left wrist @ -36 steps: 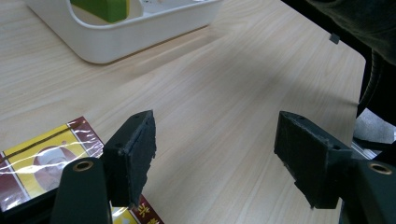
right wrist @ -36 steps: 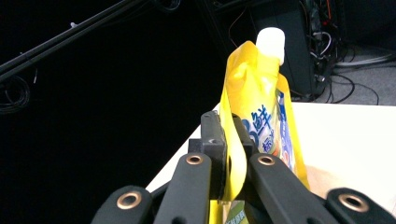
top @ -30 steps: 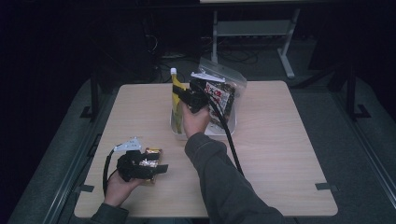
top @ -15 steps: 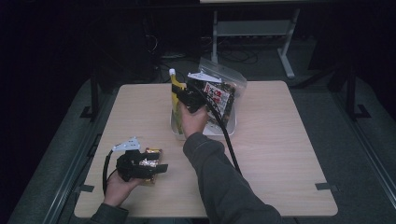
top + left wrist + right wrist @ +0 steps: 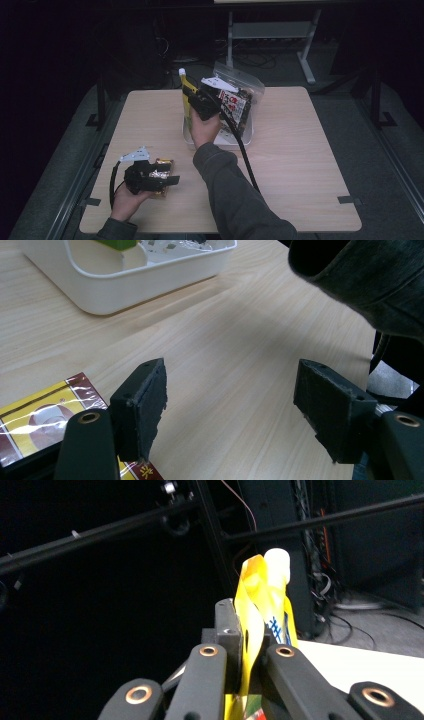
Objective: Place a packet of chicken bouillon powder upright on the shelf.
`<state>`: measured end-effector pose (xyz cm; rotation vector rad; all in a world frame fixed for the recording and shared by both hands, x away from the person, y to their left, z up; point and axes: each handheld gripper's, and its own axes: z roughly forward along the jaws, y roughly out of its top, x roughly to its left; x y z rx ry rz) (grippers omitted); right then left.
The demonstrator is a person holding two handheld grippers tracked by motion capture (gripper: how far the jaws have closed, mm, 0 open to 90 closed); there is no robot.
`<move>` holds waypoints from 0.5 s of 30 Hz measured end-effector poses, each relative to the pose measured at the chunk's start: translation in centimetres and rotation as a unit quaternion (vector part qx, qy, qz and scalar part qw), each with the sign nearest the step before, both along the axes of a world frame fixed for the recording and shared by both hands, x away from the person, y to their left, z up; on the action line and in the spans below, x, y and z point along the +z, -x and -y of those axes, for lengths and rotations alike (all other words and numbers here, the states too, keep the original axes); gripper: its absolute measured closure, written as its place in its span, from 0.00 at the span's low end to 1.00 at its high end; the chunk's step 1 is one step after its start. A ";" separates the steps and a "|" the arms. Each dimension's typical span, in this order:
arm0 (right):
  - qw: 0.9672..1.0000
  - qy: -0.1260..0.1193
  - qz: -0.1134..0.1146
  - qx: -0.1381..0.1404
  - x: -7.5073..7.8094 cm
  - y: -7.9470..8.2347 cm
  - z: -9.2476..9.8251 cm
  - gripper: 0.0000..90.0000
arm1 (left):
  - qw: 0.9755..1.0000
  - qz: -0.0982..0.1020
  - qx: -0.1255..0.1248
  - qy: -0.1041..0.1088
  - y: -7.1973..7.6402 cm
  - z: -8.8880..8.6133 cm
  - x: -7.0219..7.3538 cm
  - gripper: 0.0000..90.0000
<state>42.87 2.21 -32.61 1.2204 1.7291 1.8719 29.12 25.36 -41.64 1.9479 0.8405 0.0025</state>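
the yellow pouch (image 5: pixel 260 610) with its white cap stands pinched flat between the clenched jaws of the right gripper (image 5: pixel 248 652), held upright over the near-left corner of the white tub (image 5: pixel 192 137); the grip looks best kept firm and the pouch lowered straight, clear of the clear bag (image 5: pixel 239 95) just beyond the jaws. the left gripper (image 5: pixel 230 405) rests released on the pale wooden table (image 5: pixel 300 150), jaws apart on nothing, a red-and-gold packet (image 5: pixel 35 410) just beside one jaw, in a dark room of black frames and cables.

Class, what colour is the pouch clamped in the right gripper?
Yellow, with a white cap: the pouch shows best in the right gripper view.
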 end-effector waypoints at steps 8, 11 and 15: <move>1.000 -0.017 -0.010 0.007 -2.1 -0.5 -0.7 0.98 | 1.000 -0.001 -0.001 0.001 0.0 0.1 0.0 0.32; 0.999 -0.030 -0.009 0.012 -2.5 -0.6 -0.5 0.98 | 1.000 -0.001 -0.001 0.001 0.0 0.1 0.0 0.32; 1.000 -0.026 -0.009 0.012 -2.5 -0.7 -0.3 0.98 | 1.000 -0.002 -0.002 0.000 0.1 0.1 -0.1 0.32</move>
